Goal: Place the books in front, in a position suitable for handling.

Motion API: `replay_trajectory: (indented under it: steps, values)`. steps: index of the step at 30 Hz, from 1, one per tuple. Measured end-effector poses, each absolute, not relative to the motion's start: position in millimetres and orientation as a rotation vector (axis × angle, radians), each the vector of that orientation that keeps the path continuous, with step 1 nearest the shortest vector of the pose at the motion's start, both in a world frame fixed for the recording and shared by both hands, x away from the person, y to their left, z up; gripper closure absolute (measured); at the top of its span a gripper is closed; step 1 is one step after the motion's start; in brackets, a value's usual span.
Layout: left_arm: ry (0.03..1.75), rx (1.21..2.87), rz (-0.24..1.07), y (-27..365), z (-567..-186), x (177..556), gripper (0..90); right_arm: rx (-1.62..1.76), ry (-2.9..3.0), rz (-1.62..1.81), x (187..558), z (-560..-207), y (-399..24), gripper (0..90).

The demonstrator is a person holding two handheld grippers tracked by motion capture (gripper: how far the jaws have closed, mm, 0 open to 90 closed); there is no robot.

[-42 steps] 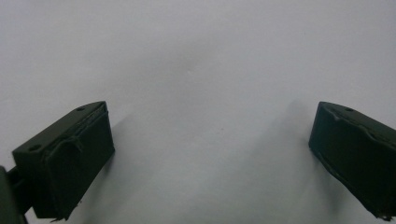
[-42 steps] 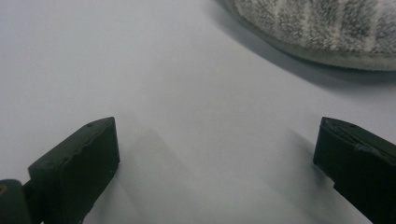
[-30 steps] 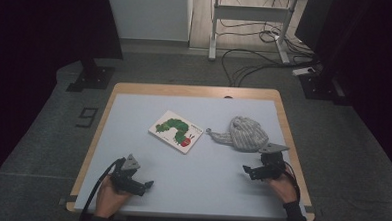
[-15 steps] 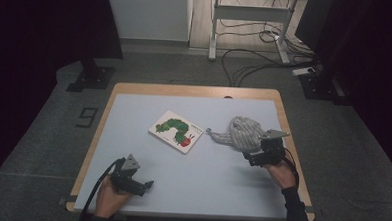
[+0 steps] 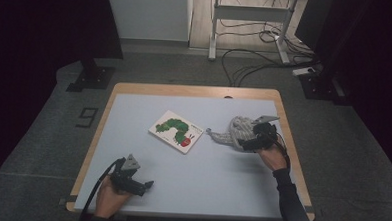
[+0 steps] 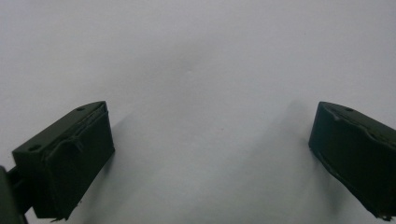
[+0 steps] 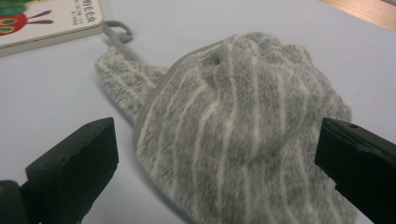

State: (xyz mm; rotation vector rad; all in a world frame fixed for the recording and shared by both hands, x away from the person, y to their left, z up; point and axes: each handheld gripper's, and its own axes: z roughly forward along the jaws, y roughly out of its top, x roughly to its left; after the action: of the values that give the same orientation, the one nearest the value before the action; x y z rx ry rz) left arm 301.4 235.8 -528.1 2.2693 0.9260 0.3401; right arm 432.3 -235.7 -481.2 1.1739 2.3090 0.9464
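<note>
1. Grey knitted fabric with pale stripes makes up the hat (image 5: 233, 133), which lies bunched in a soft mound near the right edge of the table (image 5: 134, 113), about midway along that edge. A thin loop or tie trails from its flap toward the book.

2. The right gripper (image 5: 247, 141) sits at the hat's near-right side, its hand (image 5: 272, 156) behind it. In the right gripper view the two black jaws stand released, wide apart, with the hat (image 7: 243, 135) rising between them. No jaw presses the fabric yet; judged from this, the spread is set to take in a fold of the mound before closing.

3. The left gripper (image 5: 139, 184) rests low near the near-left corner of the table, held by the left hand (image 5: 109, 197). Its own view shows both jaws released and wide, with only bare table (image 6: 196, 70) between them. It appears parked, well apart from the work, leaving the right side free.

4. A children's board book (image 5: 176, 131) with a green caterpillar on the cover lies flat near the table's middle, turned at an angle, just beside the hat's trailing tie but clear of the mound. It plays no apparent part in the reach.

5. Judgement: the work in hand is a grasp of the hat. Soft knit will give under the jaws, so a shallow bite may slip off.
</note>
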Motion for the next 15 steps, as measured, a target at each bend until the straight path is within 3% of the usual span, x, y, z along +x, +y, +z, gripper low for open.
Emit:
replay_trajectory:
  steps: [15]
  values:
    - [0.926, 2.269, 0.341, 236, -528, 301, 0.0, 1.239, 2.350, 0.876, 475, -505, -223, 0.0]
